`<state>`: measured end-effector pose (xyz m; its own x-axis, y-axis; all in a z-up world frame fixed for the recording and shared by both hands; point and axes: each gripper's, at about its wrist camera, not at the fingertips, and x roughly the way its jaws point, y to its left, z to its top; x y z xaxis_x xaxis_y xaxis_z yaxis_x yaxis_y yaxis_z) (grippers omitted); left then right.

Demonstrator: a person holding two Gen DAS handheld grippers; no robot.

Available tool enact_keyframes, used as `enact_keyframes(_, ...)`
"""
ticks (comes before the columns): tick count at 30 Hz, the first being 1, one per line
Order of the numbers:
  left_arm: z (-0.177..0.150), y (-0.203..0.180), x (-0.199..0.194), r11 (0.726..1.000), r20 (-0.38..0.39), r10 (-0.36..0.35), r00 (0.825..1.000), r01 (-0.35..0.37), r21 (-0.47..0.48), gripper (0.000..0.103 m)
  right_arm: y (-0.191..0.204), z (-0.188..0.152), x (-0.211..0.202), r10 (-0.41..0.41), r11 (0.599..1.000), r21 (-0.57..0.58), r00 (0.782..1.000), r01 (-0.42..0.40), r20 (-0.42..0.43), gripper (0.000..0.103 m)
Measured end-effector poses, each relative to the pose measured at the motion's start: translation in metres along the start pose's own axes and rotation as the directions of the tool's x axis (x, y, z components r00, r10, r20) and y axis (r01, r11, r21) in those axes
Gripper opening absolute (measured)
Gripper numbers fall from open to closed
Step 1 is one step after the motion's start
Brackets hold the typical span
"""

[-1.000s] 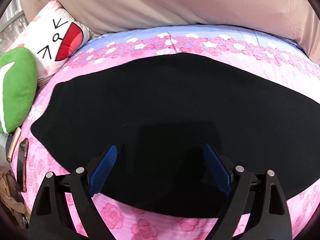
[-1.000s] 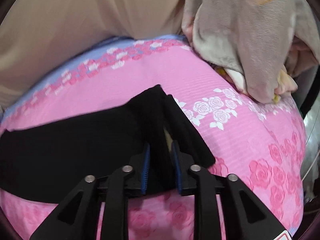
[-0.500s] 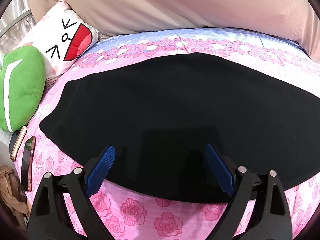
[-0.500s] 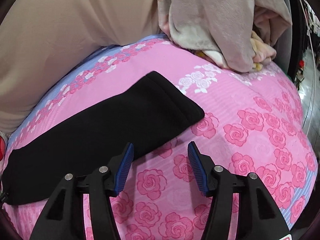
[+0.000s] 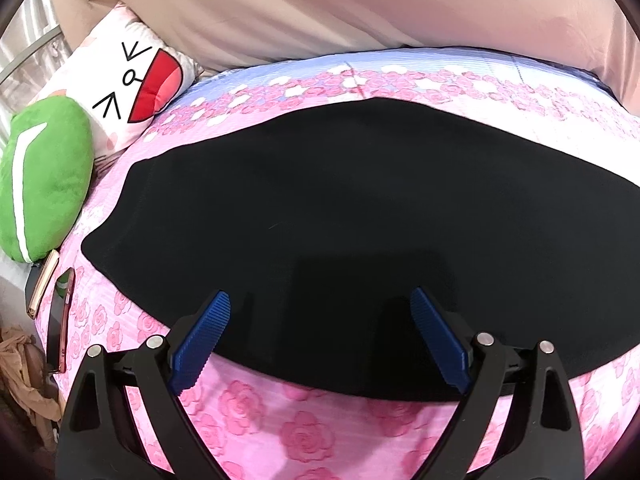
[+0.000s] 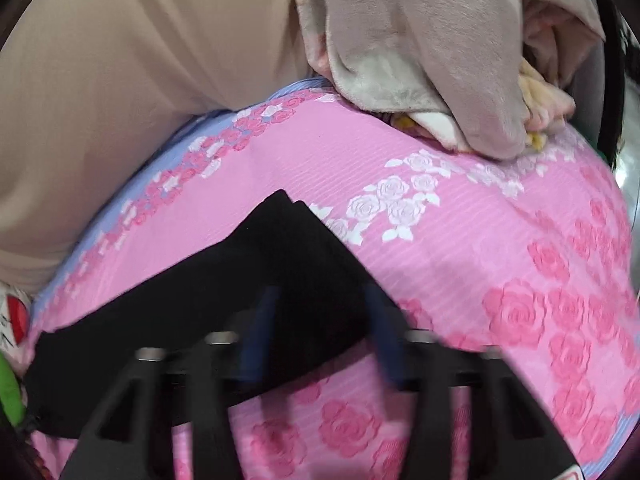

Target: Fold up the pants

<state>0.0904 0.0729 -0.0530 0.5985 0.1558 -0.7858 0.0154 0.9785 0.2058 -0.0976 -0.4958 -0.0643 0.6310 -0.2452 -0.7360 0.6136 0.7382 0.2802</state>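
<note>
- Fingers of the left gripper [image 5: 320, 332] stand wide apart over the near edge of the long black fabric pants [image 5: 340, 220]; those of the right gripper [image 6: 320, 328], blurred, look apart too, straddling the leg end at 6 o'clock.
- Pink rose-print bed sheet [image 5: 288, 432] carries the pants, laid flat lengthwise.
- Green plush cushion [image 5: 44, 180] sits at 9 o'clock, clear of the fold.
- Best practice, I judge: pinch both layers at the hem, then carry the end over evenly.

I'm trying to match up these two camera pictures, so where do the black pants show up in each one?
Left wrist: black pants fill the middle, edge to edge.
Right wrist: their narrow end lies lower left, under the blurred gripper.
Shared landmark: the pink rose bedspread.
</note>
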Motion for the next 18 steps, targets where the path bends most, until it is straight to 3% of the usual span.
enact_keyframes(1, 0.002, -0.003, -0.001, 1.0, 0.0, -0.003, 1.0, 0.003, 0.004, 0.09, 0.002, 0.004, -0.002, 0.01, 1.0, -0.007, 1.0, -0.01, 0.002, 0.008)
enact_keyframes(5, 0.009, -0.017, -0.006, 1.0, 0.018, 0.007, 1.0, -0.007, 0.026, 0.09, 0.011, 0.017, -0.045, 0.039, 0.997, -0.071, 0.988, -0.028, 0.147, 0.007)
enact_keyframes(8, 0.011, -0.025, -0.004, 0.999, 0.014, -0.003, 1.0, 0.003, 0.033, 0.09, -0.014, 0.016, -0.004, -0.017, 0.998, -0.056, 0.999, 0.019, 0.036, 0.007)
enact_keyframes(9, 0.012, -0.027, -0.004, 0.999, 0.01, -0.004, 1.0, 0.004, 0.034, 0.09, -0.025, 0.011, 0.015, 0.017, 0.999, -0.028, 0.999, -0.018, -0.032, 0.008)
enact_keyframes(10, 0.012, -0.029, -0.003, 0.999, 0.008, -0.003, 1.0, 0.003, 0.036, 0.09, -0.029, 0.012, 0.011, 0.052, 0.999, -0.006, 0.998, -0.052, -0.023, 0.011)
enact_keyframes(11, 0.011, -0.03, -0.004, 0.999, 0.01, -0.003, 1.0, 0.003, 0.038, 0.09, -0.031, 0.014, 0.004, 0.053, 0.999, 0.003, 0.998, -0.053, -0.02, 0.014)
enact_keyframes(13, 0.011, -0.032, -0.006, 0.999, 0.014, -0.009, 1.0, 0.008, 0.042, 0.09, -0.034, 0.012, -0.017, -0.009, 1.0, 0.013, 0.999, 0.009, 0.041, 0.036)
enact_keyframes(14, 0.01, -0.032, -0.007, 0.999, 0.016, -0.012, 1.0, 0.011, 0.043, 0.09, -0.035, 0.008, -0.025, -0.016, 1.0, 0.014, 0.999, 0.015, 0.051, 0.038)
enact_keyframes(15, 0.01, -0.032, -0.007, 0.999, 0.016, -0.014, 1.0, 0.013, 0.045, 0.09, -0.036, 0.001, -0.033, 0.001, 1.0, 0.02, 0.999, -0.002, 0.047, 0.042)
enact_keyframes(16, 0.009, -0.032, -0.007, 0.999, 0.016, -0.015, 1.0, 0.014, 0.047, 0.09, -0.037, -0.005, -0.038, 0.016, 0.999, 0.036, 0.999, -0.018, 0.043, 0.057)
enact_keyframes(17, 0.009, -0.031, -0.007, 0.999, 0.016, -0.016, 1.0, 0.015, 0.045, 0.09, -0.038, -0.01, -0.04, 0.036, 0.998, 0.055, 0.999, -0.038, 0.035, 0.065)
enact_keyframes(18, 0.008, -0.031, -0.007, 0.999, 0.015, -0.02, 1.0, 0.019, 0.043, 0.09, -0.039, -0.017, -0.039, 0.073, 0.994, 0.075, 0.997, -0.074, 0.017, 0.068)
